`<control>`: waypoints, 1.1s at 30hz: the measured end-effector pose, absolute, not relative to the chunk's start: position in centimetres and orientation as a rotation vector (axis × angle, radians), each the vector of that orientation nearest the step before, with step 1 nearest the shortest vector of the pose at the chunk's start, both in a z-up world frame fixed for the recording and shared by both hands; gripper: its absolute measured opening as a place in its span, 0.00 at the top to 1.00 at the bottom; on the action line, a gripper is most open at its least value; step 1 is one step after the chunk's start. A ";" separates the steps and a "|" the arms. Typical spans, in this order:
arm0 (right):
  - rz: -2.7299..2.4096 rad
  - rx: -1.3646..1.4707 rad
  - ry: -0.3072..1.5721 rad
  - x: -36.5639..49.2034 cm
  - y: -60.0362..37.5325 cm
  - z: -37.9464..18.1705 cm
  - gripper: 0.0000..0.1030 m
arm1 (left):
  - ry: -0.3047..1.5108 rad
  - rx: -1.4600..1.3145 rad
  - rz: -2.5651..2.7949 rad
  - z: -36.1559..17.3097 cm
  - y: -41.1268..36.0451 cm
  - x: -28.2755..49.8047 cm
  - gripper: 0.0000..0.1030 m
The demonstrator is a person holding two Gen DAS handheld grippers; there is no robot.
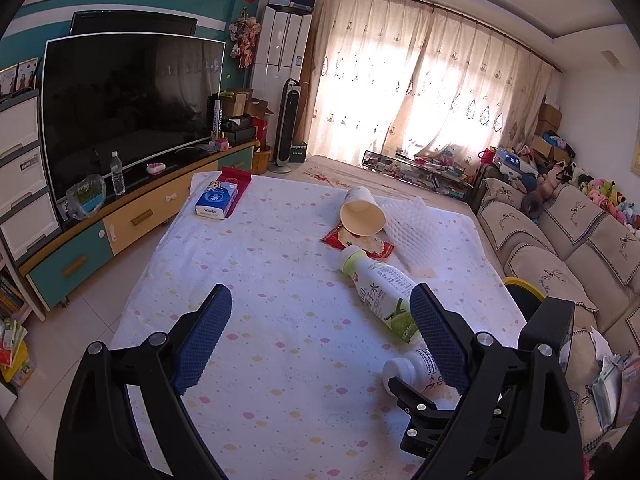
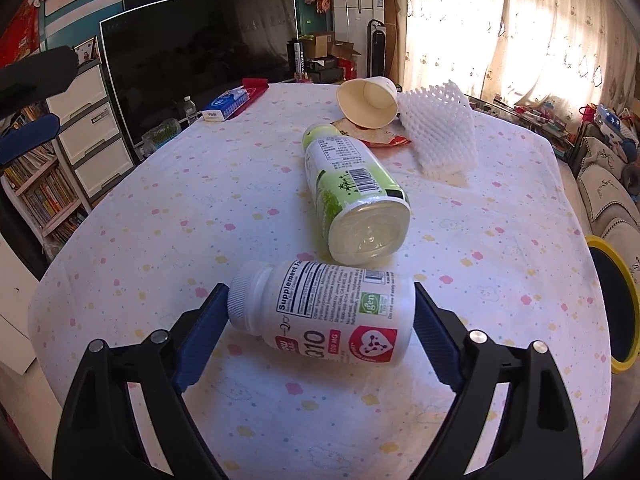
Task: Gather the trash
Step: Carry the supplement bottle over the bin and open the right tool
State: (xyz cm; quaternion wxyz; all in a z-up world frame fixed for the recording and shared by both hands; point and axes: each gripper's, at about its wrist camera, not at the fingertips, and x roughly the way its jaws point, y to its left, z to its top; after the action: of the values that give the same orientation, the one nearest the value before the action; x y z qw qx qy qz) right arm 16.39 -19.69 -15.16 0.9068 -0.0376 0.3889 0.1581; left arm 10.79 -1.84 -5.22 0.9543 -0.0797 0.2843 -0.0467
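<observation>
A white supplement bottle (image 2: 324, 312) lies on its side between the fingers of my right gripper (image 2: 320, 320), cap against the left pad, base at the right pad; it rests on the table (image 2: 160, 208). A green-and-white drink bottle (image 2: 352, 188) lies just beyond it. Farther back lie a paper cup (image 2: 368, 100), a red wrapper (image 2: 380, 136) and white foam netting (image 2: 440, 128). My left gripper (image 1: 320, 332) is open and empty above the table; in its view the drink bottle (image 1: 380, 284) and supplement bottle (image 1: 404, 368) lie to its right.
A blue tissue pack (image 1: 216, 200) on a red item sits at the table's far left corner. A yellow-rimmed bin (image 2: 612, 308) stands at the table's right edge, beside a sofa (image 1: 560, 248). A TV (image 1: 128, 108) on a cabinet stands to the left.
</observation>
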 end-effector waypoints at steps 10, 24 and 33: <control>0.286 -0.017 0.726 15.1 -24.6 -12.3 0.19 | 0.600 -0.146 -0.110 -6.0 -3.1 11.7 0.13; -0.113 0.140 0.670 17.9 -44.5 -11.4 0.19 | 0.649 -0.107 -0.130 -7.3 -7.3 14.0 0.13; -0.264 0.167 0.743 21.8 -53.2 -16.3 0.19 | 0.677 -0.079 -0.129 -8.2 -10.3 15.7 0.13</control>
State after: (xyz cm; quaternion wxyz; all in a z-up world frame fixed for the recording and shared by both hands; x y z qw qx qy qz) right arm 21.79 -53.23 -16.31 0.9199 0.0811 0.3616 -0.1285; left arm 15.72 -10.33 -8.18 0.9404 -0.0385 0.3319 -0.0630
